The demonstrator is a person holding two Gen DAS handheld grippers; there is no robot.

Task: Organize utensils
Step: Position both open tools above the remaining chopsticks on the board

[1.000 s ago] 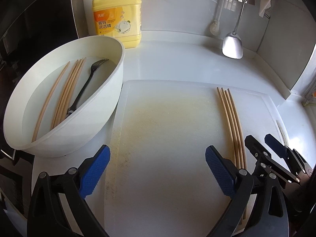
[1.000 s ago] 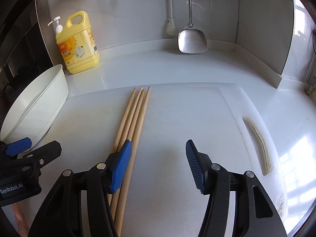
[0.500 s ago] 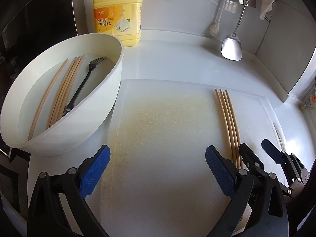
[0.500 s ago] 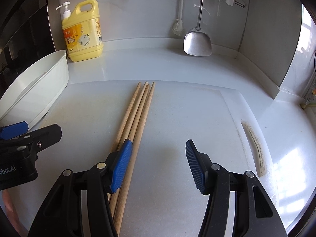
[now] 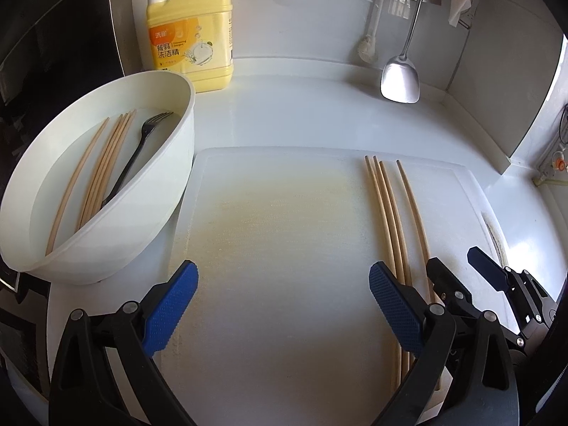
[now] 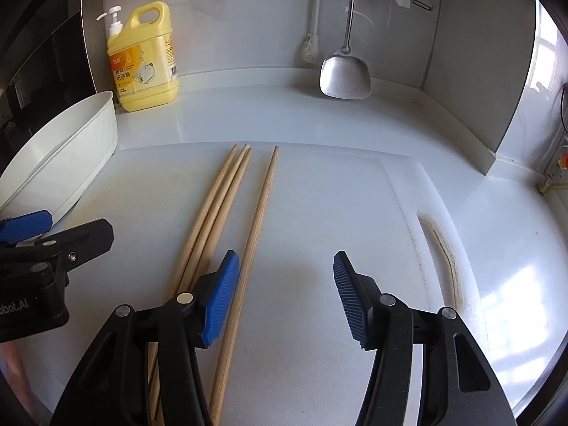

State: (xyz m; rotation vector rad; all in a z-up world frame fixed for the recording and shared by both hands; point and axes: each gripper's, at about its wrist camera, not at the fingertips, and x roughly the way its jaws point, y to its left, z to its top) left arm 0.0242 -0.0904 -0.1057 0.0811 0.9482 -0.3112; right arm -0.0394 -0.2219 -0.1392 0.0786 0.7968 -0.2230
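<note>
While agape, right gripper (image 6: 285,294) astride chopstick (image 6: 254,234)

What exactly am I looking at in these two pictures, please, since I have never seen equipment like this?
No robot arm is involved: a person holds a two-finger tool in each hand, each carrying a fisheye camera looking along its blue-padded fingers. One picture comes from the left tool, the other from the right tool. Both are open and hold nothing. On the counter lies a white cutting board with four chopsticks, one apart from the other three. Beside it, a white bowl holds more chopsticks and a dark fork. Behind stand a yellow detergent bottle and a hanging metal spatula.
</note>
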